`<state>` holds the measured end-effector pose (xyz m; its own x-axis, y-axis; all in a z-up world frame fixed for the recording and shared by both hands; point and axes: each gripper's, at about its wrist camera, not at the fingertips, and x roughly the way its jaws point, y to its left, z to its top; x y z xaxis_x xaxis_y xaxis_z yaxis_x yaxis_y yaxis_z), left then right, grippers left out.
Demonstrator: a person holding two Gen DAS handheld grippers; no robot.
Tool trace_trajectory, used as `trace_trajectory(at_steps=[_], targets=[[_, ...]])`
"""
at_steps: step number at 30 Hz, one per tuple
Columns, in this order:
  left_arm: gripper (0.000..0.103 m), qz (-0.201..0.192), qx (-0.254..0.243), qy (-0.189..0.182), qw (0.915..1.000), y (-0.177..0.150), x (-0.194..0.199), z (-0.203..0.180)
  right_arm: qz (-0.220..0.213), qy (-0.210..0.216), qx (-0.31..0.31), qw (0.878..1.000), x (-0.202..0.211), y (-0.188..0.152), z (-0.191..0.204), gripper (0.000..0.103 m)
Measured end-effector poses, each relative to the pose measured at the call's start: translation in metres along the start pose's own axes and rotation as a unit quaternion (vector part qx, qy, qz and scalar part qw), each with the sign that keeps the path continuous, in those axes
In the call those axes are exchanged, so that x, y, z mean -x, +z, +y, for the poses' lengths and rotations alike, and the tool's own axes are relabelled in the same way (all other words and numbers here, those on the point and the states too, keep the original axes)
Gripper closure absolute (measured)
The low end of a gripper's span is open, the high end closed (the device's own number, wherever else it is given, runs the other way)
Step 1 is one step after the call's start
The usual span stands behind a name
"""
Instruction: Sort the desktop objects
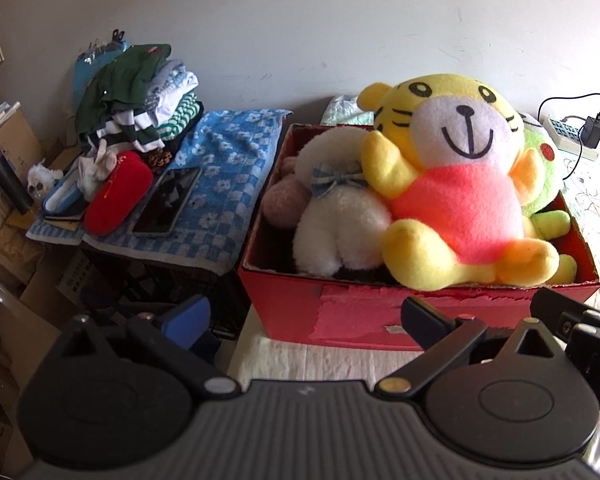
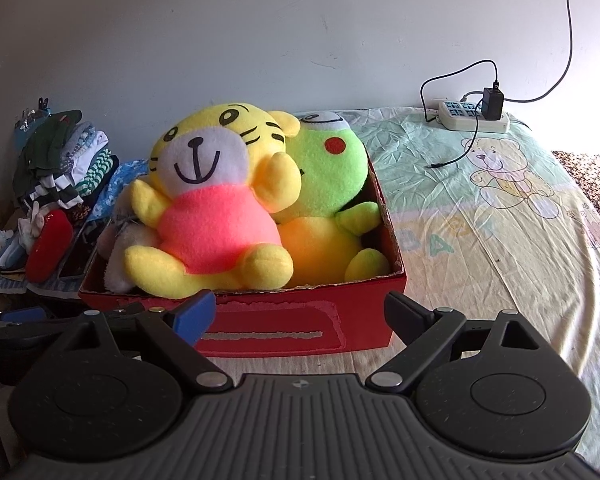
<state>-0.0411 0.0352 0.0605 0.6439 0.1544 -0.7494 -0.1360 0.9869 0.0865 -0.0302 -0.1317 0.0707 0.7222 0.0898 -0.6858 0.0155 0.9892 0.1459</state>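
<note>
A red cardboard box (image 1: 364, 312) (image 2: 292, 320) stands on the bed sheet, packed with plush toys. A yellow tiger with a pink belly (image 1: 456, 184) (image 2: 208, 208) sits on top, a green frog (image 2: 332, 184) (image 1: 540, 152) to its right, a white fluffy toy (image 1: 336, 216) to its left. My left gripper (image 1: 312, 320) is open just short of the box's front wall, nothing between its fingers. My right gripper (image 2: 304, 316) is open too, in front of the same wall, empty.
Left of the box, a blue checked towel (image 1: 228, 168) carries a phone (image 1: 168, 200), a red pouch (image 1: 116, 196) and a pile of folded clothes (image 1: 136, 96). A power strip with a charger (image 2: 476, 114) lies at the wall. The printed sheet (image 2: 500, 220) spreads to the right.
</note>
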Motion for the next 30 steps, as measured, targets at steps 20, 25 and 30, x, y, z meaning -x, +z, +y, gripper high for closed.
trace_trajectory(at_steps=[20,25,30], targets=[[0.002,-0.033,0.004,0.042,0.9986,0.008,0.005,0.023,-0.029,0.035,-0.003,0.999,-0.012,0.015,0.020,0.010],[0.002,-0.023,0.008,0.026,0.9993,0.013,-0.001,0.017,-0.032,0.023,-0.001,0.999,-0.016,0.018,0.013,0.010],[0.002,-0.002,0.011,0.007,0.9999,0.012,-0.011,0.008,-0.019,0.018,-0.006,1.000,-0.024,0.019,0.005,0.010]])
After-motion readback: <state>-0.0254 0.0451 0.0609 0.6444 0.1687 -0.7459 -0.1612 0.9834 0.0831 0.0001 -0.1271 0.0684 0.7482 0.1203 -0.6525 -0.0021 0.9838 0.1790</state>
